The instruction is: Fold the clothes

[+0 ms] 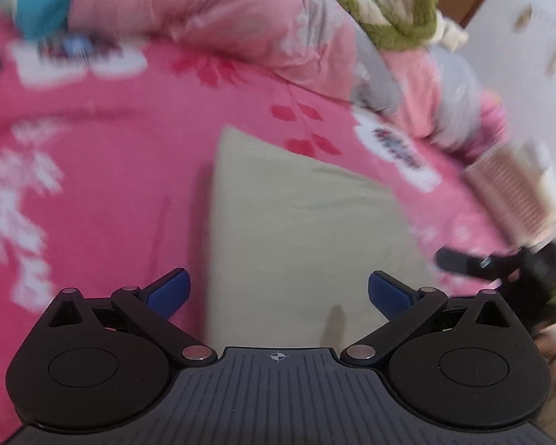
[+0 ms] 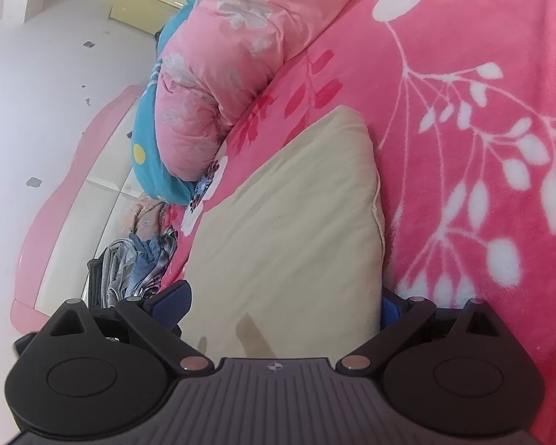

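- you are holding your left claw [image 1: 278, 289] spread wide and empty, and the folded beige garment [image 1: 296, 222] is lying flat on the pink floral blanket [image 1: 92, 170] straight ahead of its fingers, running under the gap between them
- your right claw [image 2: 283, 302] is also gaping, with the garment [image 2: 296, 222] sitting between its fingers; whether the pads are touching cloth is hard to tell
- the cloth is looking light, soft and limp, so it is likely sagging if you are lifting one point only; the thick folded edge on the right of your right claw, by the seam [image 2: 380, 204], seems the firmer place to pinch
- the plush blanket may be catching in the pinch too
- ahead and left of your right claw the rolled pink quilt [image 2: 218, 85] is crowding the far corner, and a heap of other clothes [image 2: 141, 263] is lying just left of its left finger
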A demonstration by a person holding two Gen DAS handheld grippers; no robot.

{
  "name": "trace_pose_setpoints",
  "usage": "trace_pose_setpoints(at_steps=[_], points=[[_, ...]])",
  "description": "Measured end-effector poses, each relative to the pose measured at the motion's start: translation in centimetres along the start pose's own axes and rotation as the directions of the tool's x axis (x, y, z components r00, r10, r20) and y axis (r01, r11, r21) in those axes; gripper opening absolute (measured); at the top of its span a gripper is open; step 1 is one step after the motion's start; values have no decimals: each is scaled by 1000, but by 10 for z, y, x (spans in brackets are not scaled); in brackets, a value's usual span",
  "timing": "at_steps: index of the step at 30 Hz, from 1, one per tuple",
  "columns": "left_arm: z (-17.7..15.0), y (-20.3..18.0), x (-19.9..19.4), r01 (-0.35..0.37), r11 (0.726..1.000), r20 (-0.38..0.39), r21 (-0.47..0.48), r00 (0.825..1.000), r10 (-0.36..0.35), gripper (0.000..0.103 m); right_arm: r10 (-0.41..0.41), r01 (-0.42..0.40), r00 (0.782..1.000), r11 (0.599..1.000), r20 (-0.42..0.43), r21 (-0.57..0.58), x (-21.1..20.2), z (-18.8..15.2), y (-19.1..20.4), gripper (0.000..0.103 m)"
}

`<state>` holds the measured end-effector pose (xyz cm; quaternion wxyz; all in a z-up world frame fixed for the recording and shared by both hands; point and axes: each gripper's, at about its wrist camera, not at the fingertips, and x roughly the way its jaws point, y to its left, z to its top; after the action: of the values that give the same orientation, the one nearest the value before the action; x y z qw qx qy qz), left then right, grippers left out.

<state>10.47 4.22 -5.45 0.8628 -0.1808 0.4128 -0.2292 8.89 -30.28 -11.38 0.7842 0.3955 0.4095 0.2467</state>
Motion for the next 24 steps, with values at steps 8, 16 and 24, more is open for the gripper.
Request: trace_pose_setpoints(at_steps=[8, 16, 24], points=[[4, 27, 9, 153, 985, -34, -82, 987, -156, 101, 46, -46, 999, 999, -5, -13, -8, -2, -7, 95], [20, 24, 32, 196, 980, -117, -30, 973, -198, 103, 99, -100, 994, 995, -54, -27, -11, 2, -12, 94], [31, 28, 50, 257, 966, -151, -36, 954, -259, 103, 149, -154, 983, 987, -109, -35, 11, 21, -13, 92]])
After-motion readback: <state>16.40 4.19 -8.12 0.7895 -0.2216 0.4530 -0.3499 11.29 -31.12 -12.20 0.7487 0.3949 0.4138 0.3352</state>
